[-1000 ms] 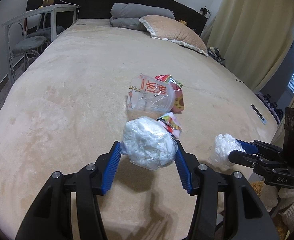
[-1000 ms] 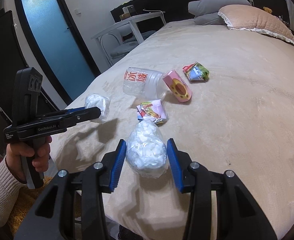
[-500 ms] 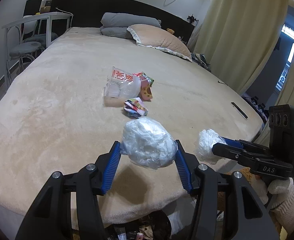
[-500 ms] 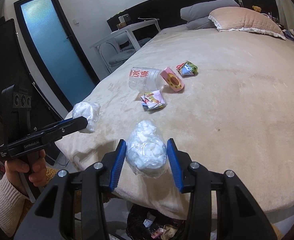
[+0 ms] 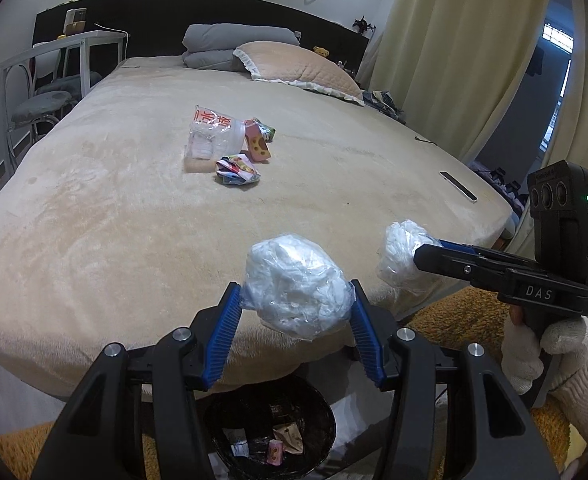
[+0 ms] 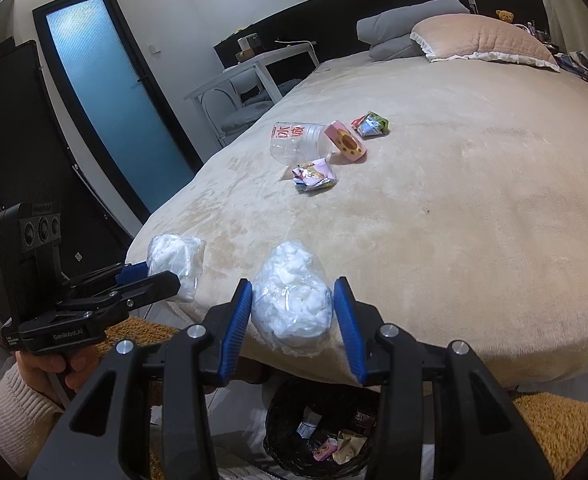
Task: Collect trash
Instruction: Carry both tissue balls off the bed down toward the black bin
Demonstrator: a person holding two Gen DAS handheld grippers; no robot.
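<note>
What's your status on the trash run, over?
Left gripper shut on a white wad, right gripper on another. Bin below the bed edge. Cup and wrappers left; path clear.

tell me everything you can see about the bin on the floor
The bin is round, dark and open-topped, lined with what looks like a black bag. It stands on the floor at the foot of the bed, partly under the edge, beside a mustard rug. Inside lie a few scraps: crumpled brown paper, a small pink carton, a white slip. Both grippers' wads hang above it; neither touches it.
</note>
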